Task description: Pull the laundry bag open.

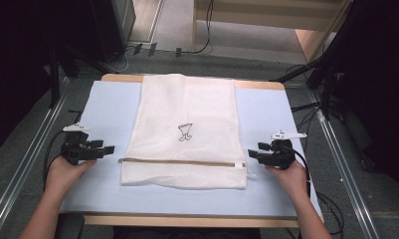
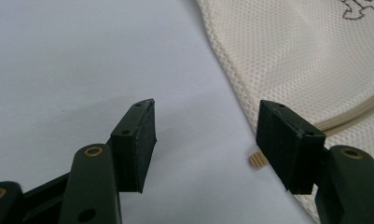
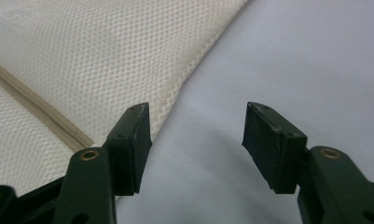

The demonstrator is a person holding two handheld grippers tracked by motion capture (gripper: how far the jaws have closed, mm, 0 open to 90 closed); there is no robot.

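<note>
A cream mesh bag (image 1: 184,129) lies flat in the middle of the pale blue table (image 1: 107,114), with a small dark drawing (image 1: 185,132) on it and a zip (image 1: 182,162) running across near its front end. My left gripper (image 1: 110,149) rests just left of the bag's front corner. In the left gripper view it (image 2: 205,140) stands open over bare table, the bag's edge (image 2: 292,56) beside its right pad. My right gripper (image 1: 251,154) sits just right of the zip's end. It (image 3: 197,140) is open too, with the mesh (image 3: 82,51) behind its left pad and nothing between the pads.
The bag's far end reaches the table's back edge (image 1: 187,77). Metal rails (image 1: 346,164) run along the floor on both sides, with cables (image 1: 197,50) behind the table. Bare blue surface lies left and right of the bag.
</note>
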